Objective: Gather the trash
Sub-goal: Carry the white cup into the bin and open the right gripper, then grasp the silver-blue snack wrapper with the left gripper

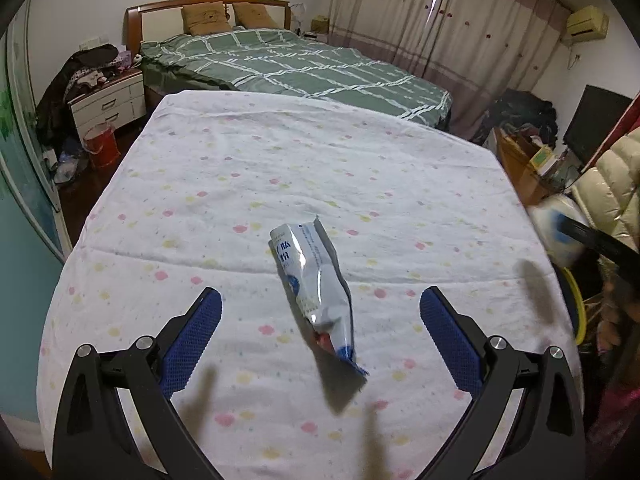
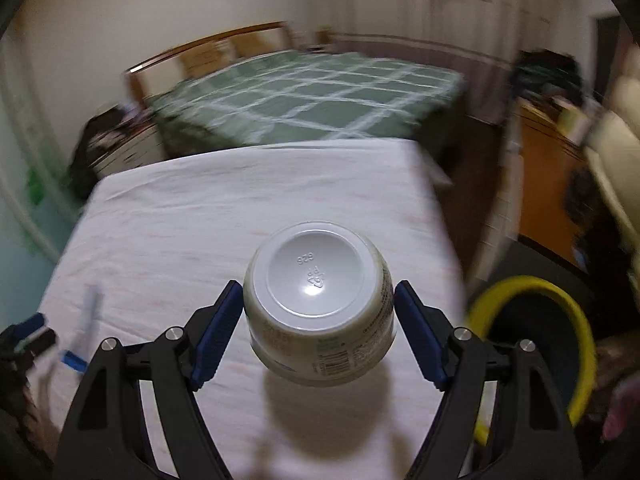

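A crumpled silver and blue wrapper (image 1: pixel 316 284) lies on the white dotted tablecloth (image 1: pixel 240 168). My left gripper (image 1: pixel 320 312) is open wide and hovers above it, one blue pad on each side, not touching. My right gripper (image 2: pixel 318 308) is shut on a white plastic cup (image 2: pixel 318 304), held bottom toward the camera above the table's right part. The cup and right gripper also show blurred at the right edge of the left wrist view (image 1: pixel 560 236). A bin with a yellow rim (image 2: pixel 560 320) stands on the floor to the right of the table. The wrapper shows blurred at the left of the right wrist view (image 2: pixel 86 320).
A bed with a green checked cover (image 1: pixel 304 68) stands beyond the table. A nightstand (image 1: pixel 108 104) and a red bucket (image 1: pixel 100 144) are at the far left. A wooden cabinet (image 1: pixel 520 160) and a cream padded jacket (image 1: pixel 608 184) are at the right.
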`<state>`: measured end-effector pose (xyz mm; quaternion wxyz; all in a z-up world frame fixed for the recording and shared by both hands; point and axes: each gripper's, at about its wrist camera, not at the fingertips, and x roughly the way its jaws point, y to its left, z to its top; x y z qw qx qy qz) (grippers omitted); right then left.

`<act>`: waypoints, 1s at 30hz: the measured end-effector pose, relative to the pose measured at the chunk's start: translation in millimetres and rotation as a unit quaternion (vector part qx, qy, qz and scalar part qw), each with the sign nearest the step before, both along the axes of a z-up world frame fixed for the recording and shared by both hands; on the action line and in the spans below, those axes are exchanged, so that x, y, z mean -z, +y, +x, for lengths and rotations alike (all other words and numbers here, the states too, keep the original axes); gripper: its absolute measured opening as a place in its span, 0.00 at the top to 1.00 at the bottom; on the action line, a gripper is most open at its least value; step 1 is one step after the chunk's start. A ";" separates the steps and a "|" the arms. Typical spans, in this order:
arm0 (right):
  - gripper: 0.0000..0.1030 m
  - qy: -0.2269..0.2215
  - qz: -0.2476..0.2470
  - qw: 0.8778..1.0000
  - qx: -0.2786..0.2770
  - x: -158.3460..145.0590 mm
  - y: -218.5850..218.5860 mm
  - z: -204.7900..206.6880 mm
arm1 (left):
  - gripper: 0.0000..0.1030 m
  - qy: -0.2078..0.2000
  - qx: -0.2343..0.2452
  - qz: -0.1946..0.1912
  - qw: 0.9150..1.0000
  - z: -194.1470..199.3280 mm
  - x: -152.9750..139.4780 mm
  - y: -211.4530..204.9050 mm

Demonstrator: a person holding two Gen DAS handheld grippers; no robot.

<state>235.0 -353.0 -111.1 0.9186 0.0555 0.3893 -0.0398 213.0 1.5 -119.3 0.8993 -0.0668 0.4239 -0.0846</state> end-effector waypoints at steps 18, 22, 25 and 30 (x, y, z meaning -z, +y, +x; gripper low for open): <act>0.22 0.076 0.037 0.978 0.192 95.2 -186.5 -49.9 | 0.05 0.053 -0.001 0.050 0.997 45.7 37.7 -34.0; 0.22 0.066 0.028 0.979 0.190 89.2 -180.0 -56.1 | 0.09 0.054 -0.004 0.059 0.997 49.4 42.4 -37.5; 0.22 0.058 0.022 0.981 0.185 83.6 -175.3 -60.0 | 0.18 0.051 -0.013 0.081 0.995 52.2 42.4 -39.0; 0.22 0.048 0.025 0.984 0.172 78.4 -166.8 -67.6 | 0.51 0.051 -0.018 0.102 0.993 56.7 39.9 -36.0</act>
